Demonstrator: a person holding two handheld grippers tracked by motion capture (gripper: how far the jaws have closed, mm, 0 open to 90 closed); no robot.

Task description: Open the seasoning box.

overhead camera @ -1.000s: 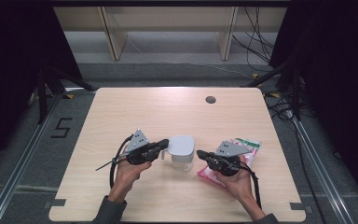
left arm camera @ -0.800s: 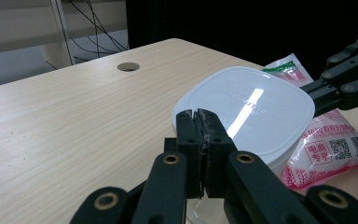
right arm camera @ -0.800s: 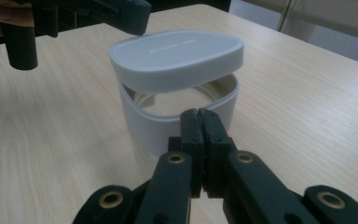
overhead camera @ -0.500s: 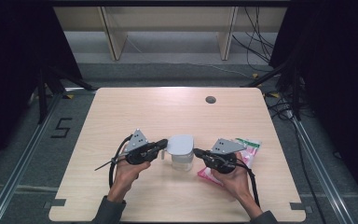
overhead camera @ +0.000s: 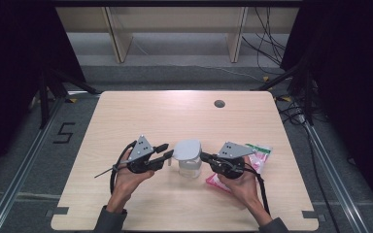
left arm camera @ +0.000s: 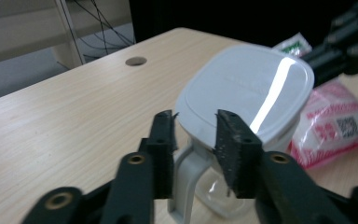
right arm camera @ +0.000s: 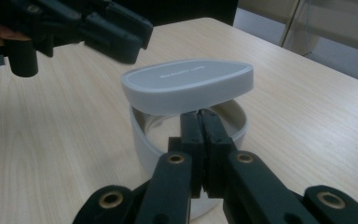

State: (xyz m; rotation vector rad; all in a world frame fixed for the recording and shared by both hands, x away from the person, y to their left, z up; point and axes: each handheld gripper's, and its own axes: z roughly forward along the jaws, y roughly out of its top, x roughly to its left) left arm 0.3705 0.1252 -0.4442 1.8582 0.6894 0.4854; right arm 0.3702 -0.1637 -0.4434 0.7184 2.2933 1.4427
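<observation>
The left gripper [overhead camera: 166, 153] hovers just left of the lidded pitcher [overhead camera: 189, 166], near the front edge of the counter [overhead camera: 141, 111]. Its jaws have just been opening; in the left gripper view they stand apart on either side of the pitcher's grey handle [left arm camera: 186, 179], released, with the pads clear of it and the edge of the lid just beyond their tips.

The pitcher stands upright at about the middle of the counter's width, towards the front edge. Its grey lid [overhead camera: 187, 149] sits tilted, and the right gripper view shows it raised off the rim on the side facing that camera, with the white wall [right arm camera: 142, 144] of the vessel below.

The right gripper [overhead camera: 205, 156] meets the pitcher from the right. Its jaws are clenched tight together, the tips tucked under the lifted edge of the lid [right arm camera: 186, 86].

Right of that hand, a pink-and-white packet [overhead camera: 258, 156] lies flat on the counter, towards the front right corner.
</observation>
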